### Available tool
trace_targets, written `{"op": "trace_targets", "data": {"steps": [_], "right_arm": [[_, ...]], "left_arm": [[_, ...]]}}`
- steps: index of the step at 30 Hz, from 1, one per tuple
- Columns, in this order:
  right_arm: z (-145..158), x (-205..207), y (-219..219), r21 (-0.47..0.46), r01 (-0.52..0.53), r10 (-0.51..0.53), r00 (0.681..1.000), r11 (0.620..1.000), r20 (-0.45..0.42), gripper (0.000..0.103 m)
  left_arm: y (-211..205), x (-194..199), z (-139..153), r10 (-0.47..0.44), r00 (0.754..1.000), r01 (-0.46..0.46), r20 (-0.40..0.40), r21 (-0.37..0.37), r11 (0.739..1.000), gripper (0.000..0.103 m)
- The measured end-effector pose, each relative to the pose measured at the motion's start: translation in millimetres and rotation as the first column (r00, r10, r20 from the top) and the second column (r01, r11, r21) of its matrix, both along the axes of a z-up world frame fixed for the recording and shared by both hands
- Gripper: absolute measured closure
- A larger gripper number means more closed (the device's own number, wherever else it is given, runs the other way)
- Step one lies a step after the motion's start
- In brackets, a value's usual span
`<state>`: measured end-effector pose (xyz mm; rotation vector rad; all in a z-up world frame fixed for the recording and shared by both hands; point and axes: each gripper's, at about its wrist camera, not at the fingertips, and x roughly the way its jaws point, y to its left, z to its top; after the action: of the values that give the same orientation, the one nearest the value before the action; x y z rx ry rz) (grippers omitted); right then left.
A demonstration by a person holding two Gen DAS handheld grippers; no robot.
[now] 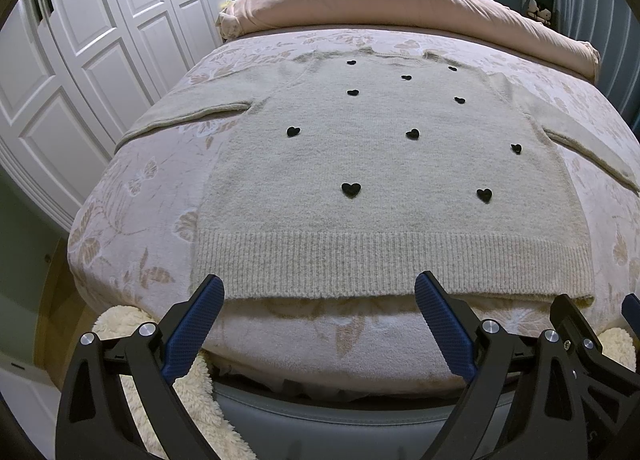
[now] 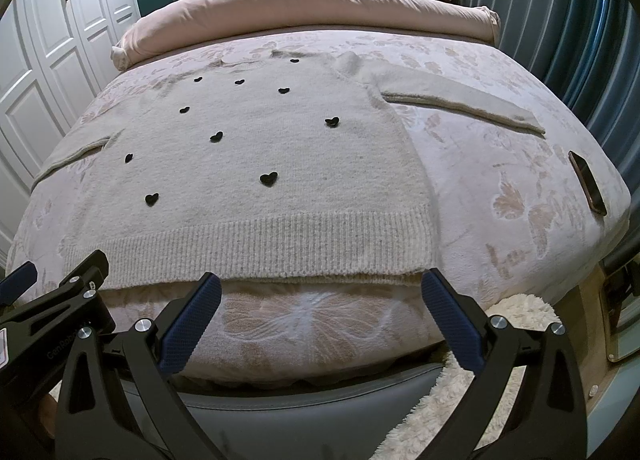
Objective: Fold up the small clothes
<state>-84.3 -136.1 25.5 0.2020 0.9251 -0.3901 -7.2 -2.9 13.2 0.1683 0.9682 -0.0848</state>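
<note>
Your sweater [image 1: 384,164], cream knit with small black hearts [image 1: 351,189], lies flat and face up on the bed [image 1: 140,196], collar toward the headboard and ribbed hem [image 1: 384,264] toward you. Hem edge runs straight across, just short of the bed's near edge; a strip of floral bedspread [image 2: 320,324] shows between the two. Both sleeves are spread outward: the left sleeve [image 1: 188,112] reaches nearly to the bed's left edge, the right sleeve [image 2: 460,100] angles out toward the right edge with bare bedspread around its cuff.

Your left gripper [image 1: 320,292] hangs just in front of the hem, jaws spread wide, nothing between them; the left fingertip sits at the hem's left corner. Your right gripper [image 2: 320,288] does the same at the hem's right portion, jaws wide apart and empty, right fingertip near the hem's right corner. The two grippers are side by side, close together.

Open bedspread lies right of the sweater body. A phone [image 2: 587,188] rests near the bed's right edge, well apart from the sweater. A rolled pink duvet [image 1: 400,0] lies across the far end, beyond the collar. White wardrobe doors [image 1: 80,60] stand to the left, a curtain [image 2: 560,20] to the right. A fluffy rug [image 2: 440,400] is on the floor below the bed's near edge.
</note>
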Motion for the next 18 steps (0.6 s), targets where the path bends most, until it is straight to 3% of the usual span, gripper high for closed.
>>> {"op": "trace_targets", "data": {"steps": [18], "right_arm": [[-0.1,0.0,0.7,0.0,-0.001,0.001,1.0,1.0,0.0,0.005]], "left_arm": [[0.0,-0.1,0.5,0.001,1.0,-0.001,-0.001,0.001,1.0,0.013]]}}
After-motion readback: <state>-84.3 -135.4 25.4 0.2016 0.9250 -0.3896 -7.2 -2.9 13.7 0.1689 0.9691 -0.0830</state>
